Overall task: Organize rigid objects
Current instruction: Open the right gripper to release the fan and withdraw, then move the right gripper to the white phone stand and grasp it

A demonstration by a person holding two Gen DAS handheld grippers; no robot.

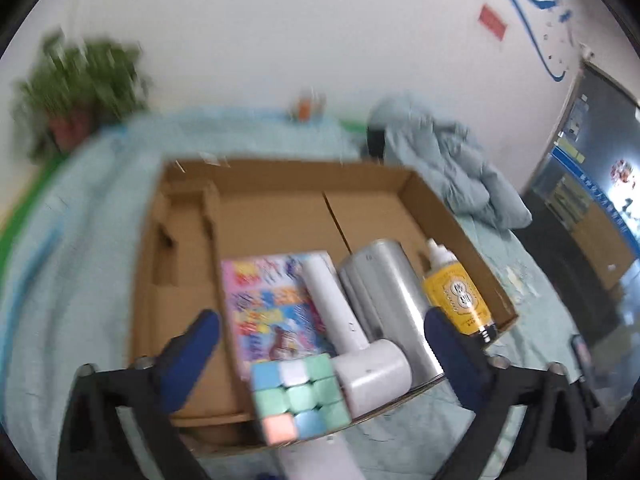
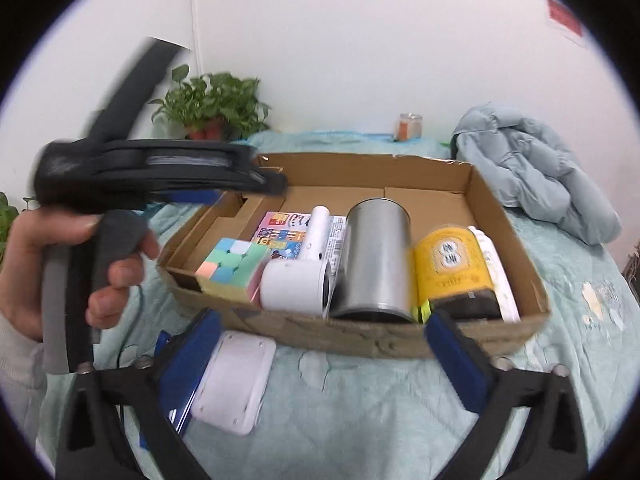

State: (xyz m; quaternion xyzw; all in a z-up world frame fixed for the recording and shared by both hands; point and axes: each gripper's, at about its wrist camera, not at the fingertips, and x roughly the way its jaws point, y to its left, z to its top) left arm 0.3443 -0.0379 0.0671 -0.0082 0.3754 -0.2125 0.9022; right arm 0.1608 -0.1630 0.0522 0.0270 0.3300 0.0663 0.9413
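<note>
A shallow cardboard box lies on a pale blue bed cover. Inside it are a pastel puzzle cube, a colourful booklet, a white handheld device, a silver can and a yellow bottle. My left gripper is open and empty above the box's near side; the hand holding it shows at the left. My right gripper is open in front of the box, above a white flat case.
A crumpled pale blue jacket lies right of the box. A potted plant and a small jar stand by the white wall. A blue packet lies under the white case.
</note>
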